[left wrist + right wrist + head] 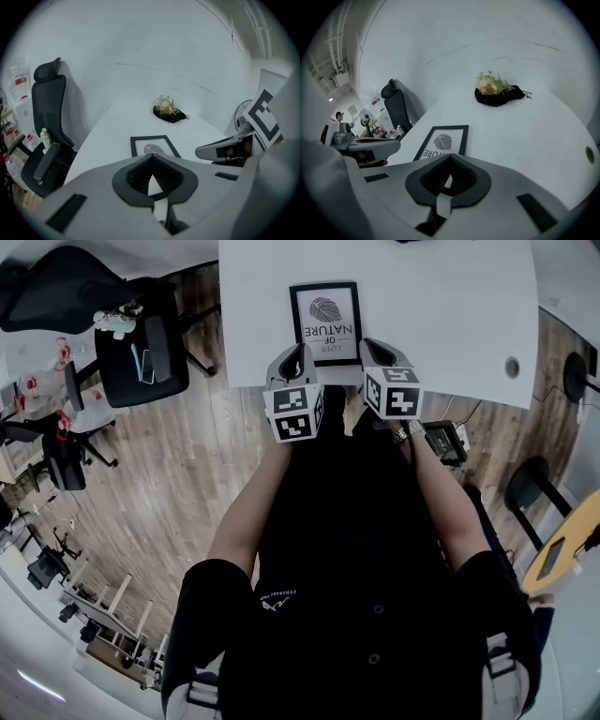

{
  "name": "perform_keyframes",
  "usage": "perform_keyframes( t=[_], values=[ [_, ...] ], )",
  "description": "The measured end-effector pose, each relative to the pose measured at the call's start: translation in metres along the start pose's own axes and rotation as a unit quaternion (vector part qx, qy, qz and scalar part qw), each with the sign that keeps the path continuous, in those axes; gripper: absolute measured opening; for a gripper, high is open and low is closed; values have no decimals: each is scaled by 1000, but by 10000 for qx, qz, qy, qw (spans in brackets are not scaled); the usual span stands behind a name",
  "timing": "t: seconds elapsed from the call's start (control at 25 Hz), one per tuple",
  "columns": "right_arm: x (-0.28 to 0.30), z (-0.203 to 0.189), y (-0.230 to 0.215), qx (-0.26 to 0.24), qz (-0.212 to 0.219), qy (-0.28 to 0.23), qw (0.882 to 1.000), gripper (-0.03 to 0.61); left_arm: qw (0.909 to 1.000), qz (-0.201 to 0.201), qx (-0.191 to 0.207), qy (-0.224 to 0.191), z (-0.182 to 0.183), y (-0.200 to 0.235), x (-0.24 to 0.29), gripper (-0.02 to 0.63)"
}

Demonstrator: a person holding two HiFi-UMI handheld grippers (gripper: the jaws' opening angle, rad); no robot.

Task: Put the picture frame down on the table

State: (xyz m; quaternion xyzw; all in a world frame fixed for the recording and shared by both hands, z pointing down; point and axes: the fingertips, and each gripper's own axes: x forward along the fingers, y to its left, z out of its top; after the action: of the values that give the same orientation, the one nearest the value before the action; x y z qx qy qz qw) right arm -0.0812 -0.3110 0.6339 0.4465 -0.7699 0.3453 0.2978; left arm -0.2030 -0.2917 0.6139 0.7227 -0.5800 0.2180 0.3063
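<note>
While both grippers hang over the table's near edge, the holdings read as follows, left to right.

- High-backed chair point(56, 292): black, well off the table's left edge.
- Office chair point(141, 357): black, on the wooden floor point(187, 493), just beside the table's left edge. It narrows the way in from that side.
- Left gripper point(292, 354): jaws clenched tip to tip with nothing between them. It is held above the near edge, by the frame's near left corner.
- Picture frame point(325, 322): black rim and a leaf print with lettering. It lies flat on the white table point(450, 306), close to the near edge, left of the middle and square to that edge.
- Right gripper point(373, 348): jaws clenched and empty. It is above the near edge, by the frame's near right corner.
- Bouquet point(497, 91): pale flowers on black wrapping, towards the far edge, well apart from the frame.
- Cable hole point(511, 367): round, near the table's near right corner.
- Round table point(562, 554): wood-coloured, on the floor beyond the right edge.
- Open room: bare tabletop runs from the frame's right side to the right edge, and from its far side back to the bouquet.
</note>
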Motion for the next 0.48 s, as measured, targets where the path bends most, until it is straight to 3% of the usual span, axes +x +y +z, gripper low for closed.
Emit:
perform_keyframes(
  t=[0.48],
  values=[
    [-87, 13, -1, -201, 324, -718, 9967, -2, 9947, 16, -60, -1026, 44, -64, -73, 8]
  ],
)
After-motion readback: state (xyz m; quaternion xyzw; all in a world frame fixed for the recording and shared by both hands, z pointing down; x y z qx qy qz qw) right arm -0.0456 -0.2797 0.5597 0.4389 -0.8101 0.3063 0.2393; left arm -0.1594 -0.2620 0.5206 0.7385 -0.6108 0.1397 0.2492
